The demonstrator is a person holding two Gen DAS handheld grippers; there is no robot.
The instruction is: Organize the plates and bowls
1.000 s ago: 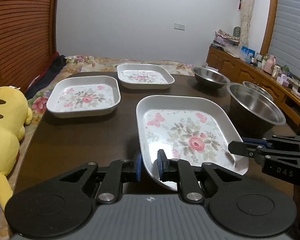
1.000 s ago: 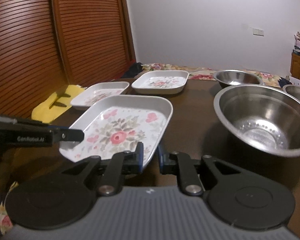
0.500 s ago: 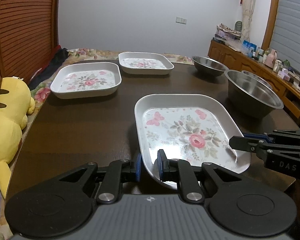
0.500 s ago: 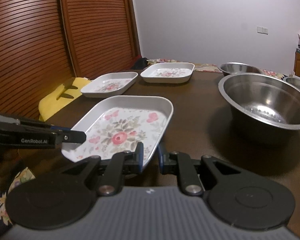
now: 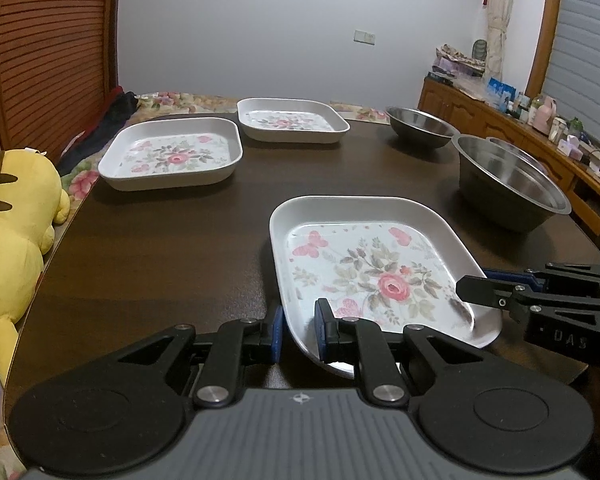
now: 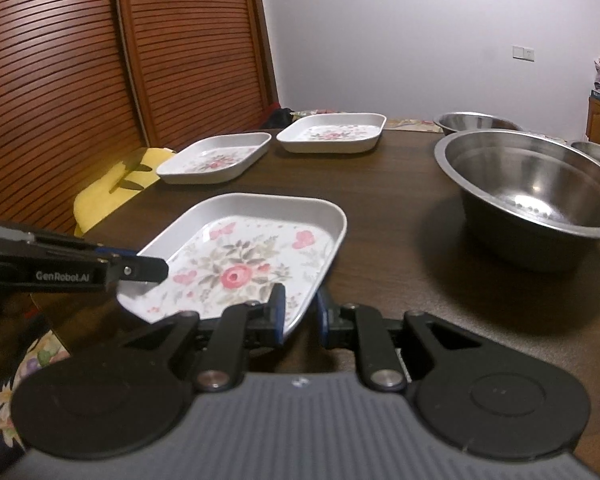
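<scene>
Grippers (image 5: 299, 330) (image 6: 299, 314) pinch glossy, rounded-square floral plate (image 5: 374, 264).

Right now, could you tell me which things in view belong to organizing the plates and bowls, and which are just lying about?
Part of the job:
- near floral plate, gripped by the left gripper and right gripper
- two far floral plates
- large steel bowl
- far steel bowl

Just lying about:
- yellow plush toy
- sideboard clutter
</scene>
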